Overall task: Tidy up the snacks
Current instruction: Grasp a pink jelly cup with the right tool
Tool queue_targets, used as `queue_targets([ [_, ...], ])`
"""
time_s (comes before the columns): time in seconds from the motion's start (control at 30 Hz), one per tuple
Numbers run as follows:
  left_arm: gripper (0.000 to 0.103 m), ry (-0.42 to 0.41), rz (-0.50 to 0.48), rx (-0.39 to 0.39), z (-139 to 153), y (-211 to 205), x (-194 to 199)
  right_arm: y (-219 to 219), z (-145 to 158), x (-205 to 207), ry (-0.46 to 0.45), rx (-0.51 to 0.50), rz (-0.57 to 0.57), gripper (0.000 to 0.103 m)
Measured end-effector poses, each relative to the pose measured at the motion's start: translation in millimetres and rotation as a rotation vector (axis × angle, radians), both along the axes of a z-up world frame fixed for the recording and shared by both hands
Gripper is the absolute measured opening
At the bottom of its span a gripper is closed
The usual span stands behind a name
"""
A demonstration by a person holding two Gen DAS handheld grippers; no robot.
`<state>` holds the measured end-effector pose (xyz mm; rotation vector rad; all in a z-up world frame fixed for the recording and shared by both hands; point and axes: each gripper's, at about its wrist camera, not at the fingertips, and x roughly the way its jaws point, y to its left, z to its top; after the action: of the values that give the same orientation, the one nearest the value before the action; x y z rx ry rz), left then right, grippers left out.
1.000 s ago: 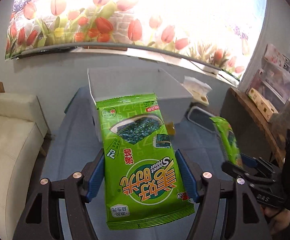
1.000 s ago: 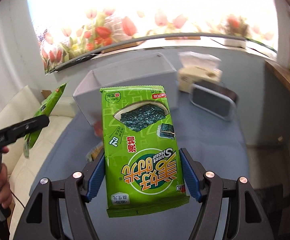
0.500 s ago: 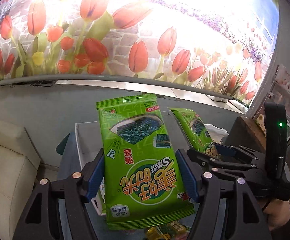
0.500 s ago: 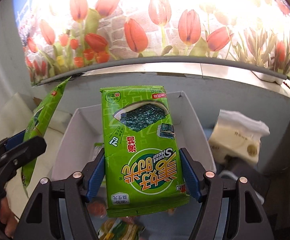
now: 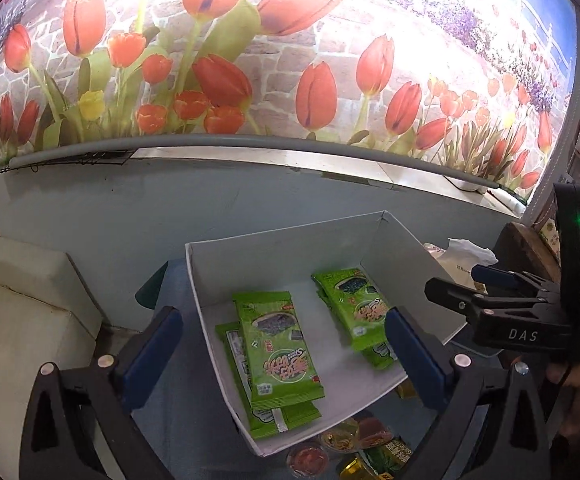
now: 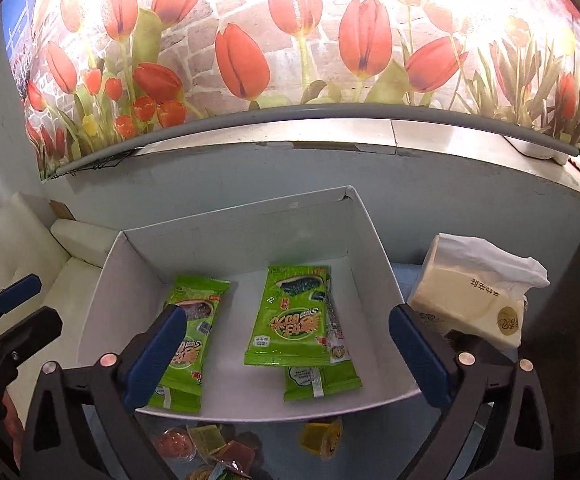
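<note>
A white box [image 5: 209,292] [image 6: 101,280] stands on the blue table by the wall. Inside lie two stacks of green seaweed snack packs: a left stack [image 5: 277,356] [image 6: 187,356] and a right stack [image 5: 362,312] [image 6: 294,316]. My left gripper [image 5: 285,356] is open and empty above the box's left side. My right gripper [image 6: 290,356] is open and empty above the box's front; it also shows in the left wrist view [image 5: 470,288]. The left gripper shows at the left edge of the right wrist view [image 6: 13,300].
Several small jelly cups [image 5: 338,440] [image 6: 209,444] lie on the table in front of the box. A tissue pack [image 6: 474,300] [image 5: 466,256] stands right of the box. A white sofa [image 5: 21,320] is at the left. A tulip-print wall rises behind.
Both grippers opened and let go of their green snack packs, which now lie in the box on the two stacks. The view has come in over the box.
</note>
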<state>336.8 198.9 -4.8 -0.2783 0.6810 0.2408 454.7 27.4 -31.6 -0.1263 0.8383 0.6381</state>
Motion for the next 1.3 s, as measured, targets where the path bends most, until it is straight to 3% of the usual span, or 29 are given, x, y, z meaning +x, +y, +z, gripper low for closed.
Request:
queue_targets([
  [0.27,0.103,-0.033,-0.024,0.018,9,-28,-40,-28,6,-50,-0.048,0.005,0.007,0.103],
  [0.43,0.103,-0.057,-0.041,0.071,17,-61,-89,-57,12,-94,-0.111,-0.008,0.042,0.103],
  [0.67,0.103,-0.074,-0.074,0.036,11,-97,-167,-110,7,-161,-0.123,0.043,0.047,0.103],
  [0.87,0.103,-0.037,-0.084,-0.015,-15,-125,-213,-120,-34,-201,-0.100,0.004,0.078,0.103],
  [1.1,0.103,0.025,-0.095,-0.067,-46,-150,-248,-95,-101,-188,-0.031,-0.083,0.081,0.102],
  [1.2,0.103,0.043,-0.092,-0.052,-52,-155,-259,-82,-118,-175,-0.040,-0.104,0.096,0.089],
  [1.27,0.103,0.060,-0.088,-0.052,-55,-156,-265,-74,-130,-162,0.004,-0.131,0.083,0.075],
  [1.3,0.103,0.063,-0.082,-0.051,-56,-155,-267,-71,-135,-157,0.024,-0.126,0.078,0.073],
])
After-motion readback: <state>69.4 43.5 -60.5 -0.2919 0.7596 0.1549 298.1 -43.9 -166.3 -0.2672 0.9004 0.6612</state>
